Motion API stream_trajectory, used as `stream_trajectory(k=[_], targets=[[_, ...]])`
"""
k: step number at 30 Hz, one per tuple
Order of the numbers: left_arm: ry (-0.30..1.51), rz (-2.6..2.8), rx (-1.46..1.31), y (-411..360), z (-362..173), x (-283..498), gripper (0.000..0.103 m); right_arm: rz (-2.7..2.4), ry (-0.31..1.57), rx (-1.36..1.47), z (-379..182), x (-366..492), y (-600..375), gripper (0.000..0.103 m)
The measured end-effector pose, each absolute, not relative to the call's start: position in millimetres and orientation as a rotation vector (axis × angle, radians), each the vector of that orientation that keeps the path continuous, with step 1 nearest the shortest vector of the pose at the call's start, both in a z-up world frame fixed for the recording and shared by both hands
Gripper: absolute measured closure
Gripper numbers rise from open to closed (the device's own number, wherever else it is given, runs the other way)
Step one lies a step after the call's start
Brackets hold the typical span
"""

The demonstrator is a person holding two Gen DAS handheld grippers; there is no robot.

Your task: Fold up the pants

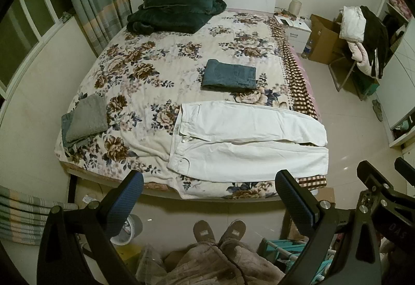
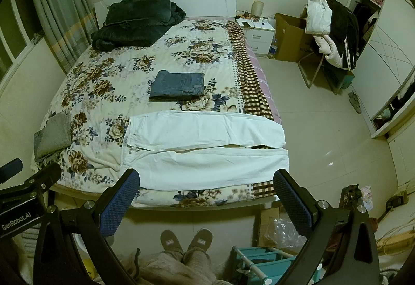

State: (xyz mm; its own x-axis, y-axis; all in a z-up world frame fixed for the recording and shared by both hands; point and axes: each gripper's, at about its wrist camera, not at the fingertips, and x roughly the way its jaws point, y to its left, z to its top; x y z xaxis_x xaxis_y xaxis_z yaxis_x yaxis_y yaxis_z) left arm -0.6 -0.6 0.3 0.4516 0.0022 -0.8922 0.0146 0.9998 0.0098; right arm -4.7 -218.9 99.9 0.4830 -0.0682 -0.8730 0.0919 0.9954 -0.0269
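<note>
White pants [image 1: 246,139] lie flat across the foot of the floral bed [image 1: 160,72], waistband to the left, both legs running right, side by side. They also show in the right wrist view [image 2: 205,150]. My left gripper [image 1: 210,181] is open and empty, held above the floor short of the bed's foot edge. My right gripper [image 2: 207,181] is open and empty at about the same distance; it shows in the left wrist view [image 1: 381,176] to the right of the left one.
Folded blue jeans [image 1: 229,75] lie mid-bed. A grey folded garment [image 1: 87,117] sits at the bed's left edge, a dark green blanket [image 1: 176,7] by the headboard. A nightstand [image 2: 259,33], cardboard box [image 2: 290,38] and clothes-laden chair [image 2: 329,33] stand at the right. My feet [image 2: 186,238] and a teal rack [image 2: 262,261] are below.
</note>
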Motion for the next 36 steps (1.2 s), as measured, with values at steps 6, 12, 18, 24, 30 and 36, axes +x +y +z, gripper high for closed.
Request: stream_trajectory(k=[6, 12, 18, 24, 30, 36], targets=[[1.101, -0.008, 0.018, -0.4, 0.4, -0.7, 0.0, -0.098, 1.061, 0.023, 99.3, -5.4, -217.9, 0.0], [1.1, -0.007, 0.018, -0.9, 0.7, -1.0, 0.0, -0.098, 1.06, 0.024, 100.0, -5.8, -218.5, 0.0], [1.097, -0.006, 0.017, -2.9, 9.4, 9.2, 0.0, -0.098, 1.058, 0.025, 100.3, -6.2, -219.1, 0.0], [1.099, -0.007, 0.019, -3.0, 9.3, 9.3, 0.0, -0.098, 1.057, 0.026, 100.6, -7.0, -219.3, 0.0], [1.095, -0.006, 0.019, -5.6, 14.4, 12.0, 0.0, -0.097, 1.058, 0.025, 101.0, -8.1, -219.1, 0.0], [1.093, -0.004, 0.02, -6.0, 14.5, 11.7, 0.0, -0.096, 1.058, 0.028, 100.7, -9.0, -219.1, 0.0]])
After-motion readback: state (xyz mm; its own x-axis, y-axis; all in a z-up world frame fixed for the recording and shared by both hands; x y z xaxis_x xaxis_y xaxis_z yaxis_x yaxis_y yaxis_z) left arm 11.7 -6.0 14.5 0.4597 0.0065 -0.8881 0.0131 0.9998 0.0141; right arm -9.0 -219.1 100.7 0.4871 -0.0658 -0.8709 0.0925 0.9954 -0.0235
